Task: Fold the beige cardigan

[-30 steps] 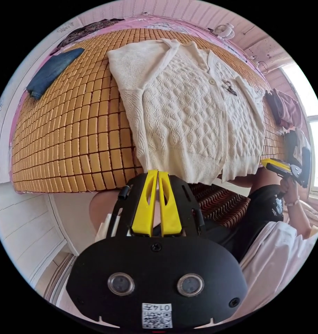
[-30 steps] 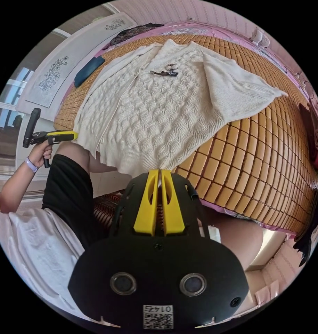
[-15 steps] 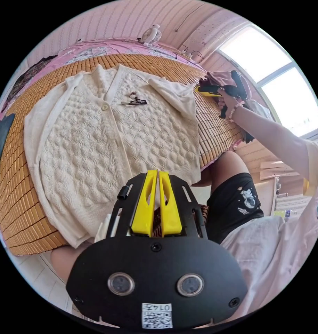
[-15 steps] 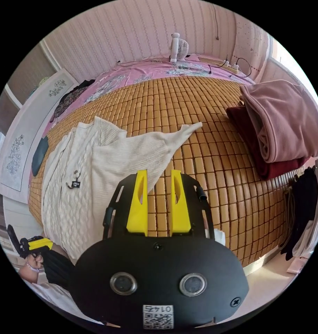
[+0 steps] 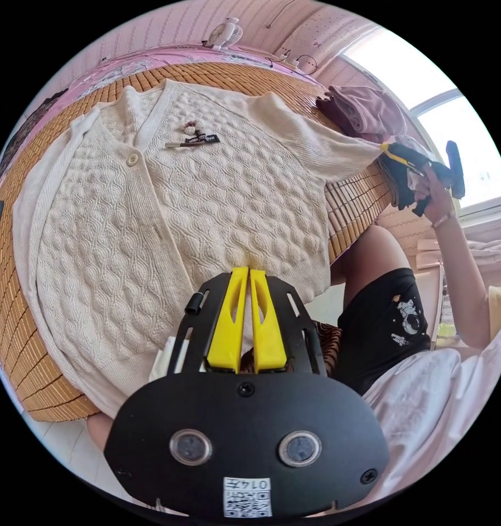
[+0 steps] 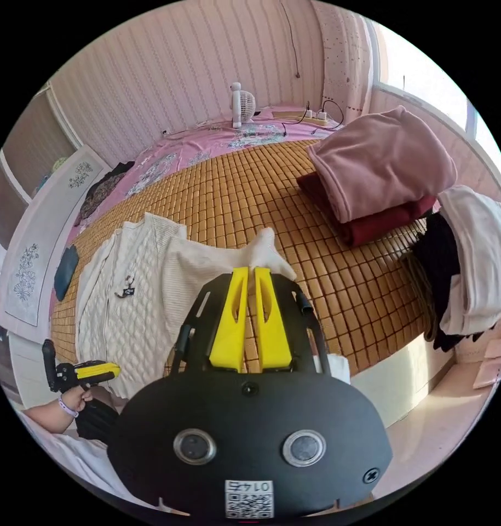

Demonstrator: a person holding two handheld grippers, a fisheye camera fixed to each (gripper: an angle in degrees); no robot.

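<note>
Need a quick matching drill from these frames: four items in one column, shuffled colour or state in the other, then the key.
Items
1. cardigan
2. top folded blanket
3. right gripper
4. fan

Descriptions
A. pink, stacked on a dark red one
B. white, standing upright at the far edge of the bed
C. cream, spread flat on the bamboo mat
D. jaws closed on the sleeve end

Pairs: 1-C, 2-A, 3-D, 4-B

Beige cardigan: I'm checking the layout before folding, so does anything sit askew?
One sleeve is lifted off the bamboo mat, pinched in the right tongs; the cardigan's hem overhangs the bed edge.
</note>
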